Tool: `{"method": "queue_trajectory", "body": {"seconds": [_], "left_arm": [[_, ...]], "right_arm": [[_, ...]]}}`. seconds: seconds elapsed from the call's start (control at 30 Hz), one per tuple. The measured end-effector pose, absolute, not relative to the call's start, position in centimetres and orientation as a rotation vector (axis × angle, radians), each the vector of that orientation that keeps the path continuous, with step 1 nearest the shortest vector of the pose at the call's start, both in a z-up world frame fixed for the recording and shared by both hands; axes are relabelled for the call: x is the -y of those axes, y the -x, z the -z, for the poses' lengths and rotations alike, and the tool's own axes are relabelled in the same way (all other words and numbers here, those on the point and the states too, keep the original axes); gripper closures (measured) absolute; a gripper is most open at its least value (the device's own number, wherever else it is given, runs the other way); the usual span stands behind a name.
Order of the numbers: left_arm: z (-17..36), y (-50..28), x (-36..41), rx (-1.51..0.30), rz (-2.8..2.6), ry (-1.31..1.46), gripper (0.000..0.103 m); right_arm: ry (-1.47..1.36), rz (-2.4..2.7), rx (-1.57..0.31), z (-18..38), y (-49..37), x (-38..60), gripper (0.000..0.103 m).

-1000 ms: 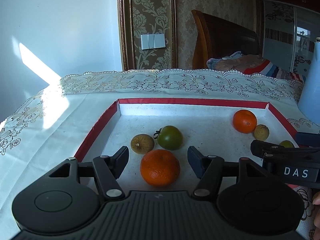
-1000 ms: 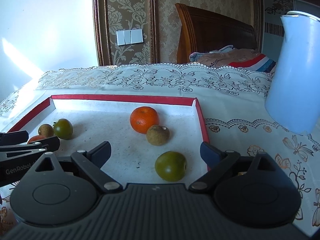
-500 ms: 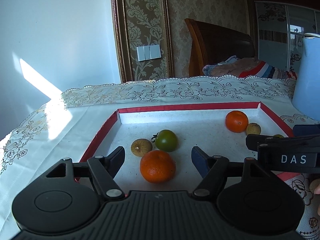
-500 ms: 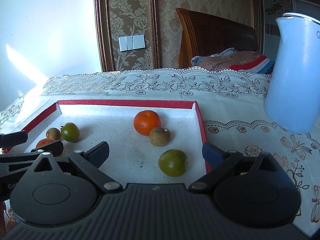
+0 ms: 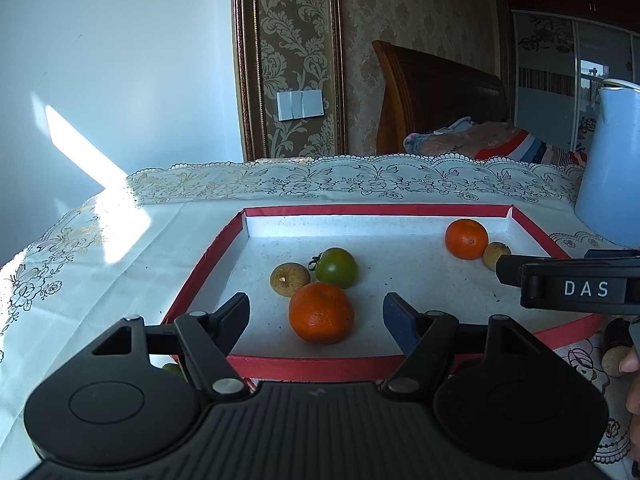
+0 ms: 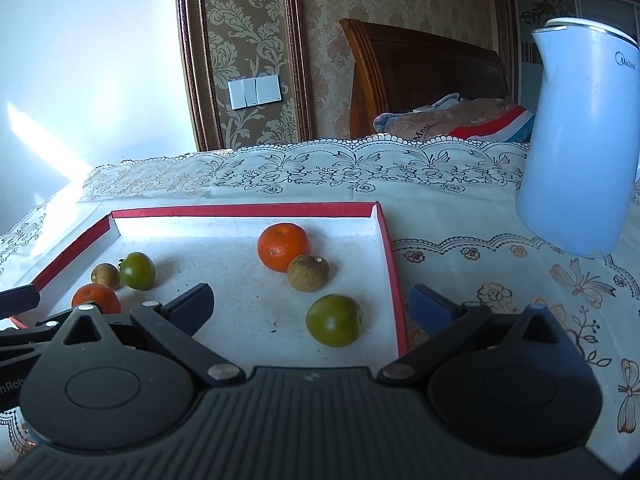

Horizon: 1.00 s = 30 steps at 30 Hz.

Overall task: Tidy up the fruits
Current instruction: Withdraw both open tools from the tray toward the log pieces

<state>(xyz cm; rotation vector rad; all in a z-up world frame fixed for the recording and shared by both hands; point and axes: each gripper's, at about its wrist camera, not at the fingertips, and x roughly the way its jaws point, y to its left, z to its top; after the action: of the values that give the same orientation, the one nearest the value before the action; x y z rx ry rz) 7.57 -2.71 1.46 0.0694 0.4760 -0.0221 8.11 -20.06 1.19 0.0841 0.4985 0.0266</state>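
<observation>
Left tongs [image 5: 316,314] hide near green tomato [image 6: 334,320] (right view only)

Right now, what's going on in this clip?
A person holds two hand-held grippers over a red-rimmed tray of fruit on a lace-covered table. Neither holds anything. The left hand-held gripper is open with an orange in the tray lined up between its fingers. The right hand-held gripper is open facing a green tomato. A second orange, two brown fruits and another green tomato also lie in the tray. A white kettle stands outside it.
</observation>
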Motion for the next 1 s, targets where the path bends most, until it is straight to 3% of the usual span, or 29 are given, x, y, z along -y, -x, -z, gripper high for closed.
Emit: {"method": "queue_trajectory", "body": {"seconds": [0.17,1.0], "left_arm": [[-1.4,-7.1,2.5,-0.473,0.023,-0.066,0.025],[-1.1,-4.3,1.3,-0.465,0.035,-0.065,0.025]], "right_arm": [[-0.082,-0.025,-0.499,-1.2,-7.8,20.0,0.000],[-0.099,-0.043,-0.529,-0.6,-5.1,20.3,0.000]]}}
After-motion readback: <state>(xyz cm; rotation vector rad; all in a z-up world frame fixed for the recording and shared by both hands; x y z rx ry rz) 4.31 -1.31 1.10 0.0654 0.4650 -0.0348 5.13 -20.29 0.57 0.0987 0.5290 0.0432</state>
